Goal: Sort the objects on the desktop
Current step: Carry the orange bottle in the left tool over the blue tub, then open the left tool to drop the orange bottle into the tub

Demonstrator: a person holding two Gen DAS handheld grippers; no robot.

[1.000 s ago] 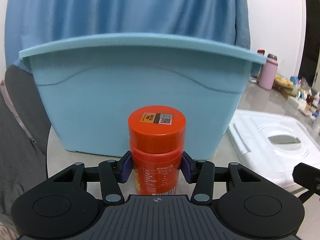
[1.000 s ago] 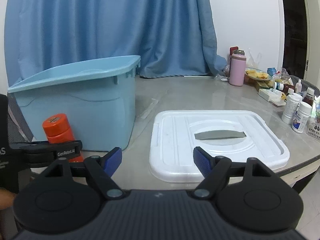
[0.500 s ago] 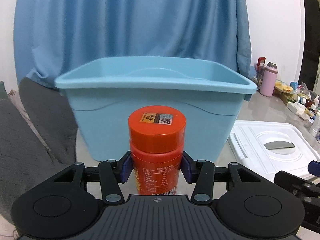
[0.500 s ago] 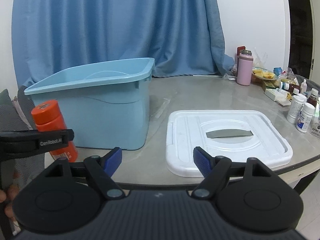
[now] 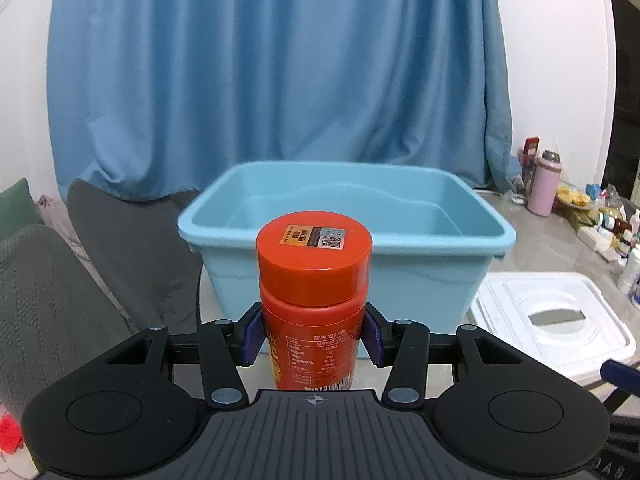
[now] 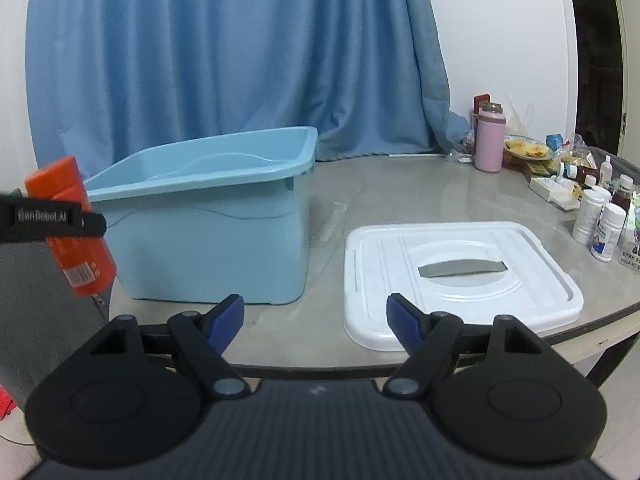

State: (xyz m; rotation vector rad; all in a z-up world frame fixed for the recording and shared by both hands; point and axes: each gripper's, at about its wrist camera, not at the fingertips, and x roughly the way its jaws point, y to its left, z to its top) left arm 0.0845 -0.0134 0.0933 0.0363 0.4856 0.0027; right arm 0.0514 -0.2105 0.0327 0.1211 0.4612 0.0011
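Observation:
My left gripper (image 5: 312,332) is shut on an orange bottle (image 5: 314,280) with an orange cap, held upright in the air, short of the near wall of a light blue bin (image 5: 348,276). The bin's inside looks empty as far as I can see. In the right wrist view the bottle (image 6: 70,224) hangs at the far left, off the table edge, beside the bin (image 6: 208,224). My right gripper (image 6: 316,320) is open and empty, above the table's front edge between the bin and a white lid (image 6: 460,272).
The white lid (image 5: 552,320) lies flat on the grey table (image 6: 400,192), right of the bin. A pink flask (image 6: 489,140), several small bottles (image 6: 604,228) and food packs stand at the far right. A grey chair (image 5: 60,300) is at left, a blue curtain behind.
My left gripper has lifted the orange bottle and drawn back from the bin, so the bin's open top now shows. The right gripper has risen and pulled back a little, still open.

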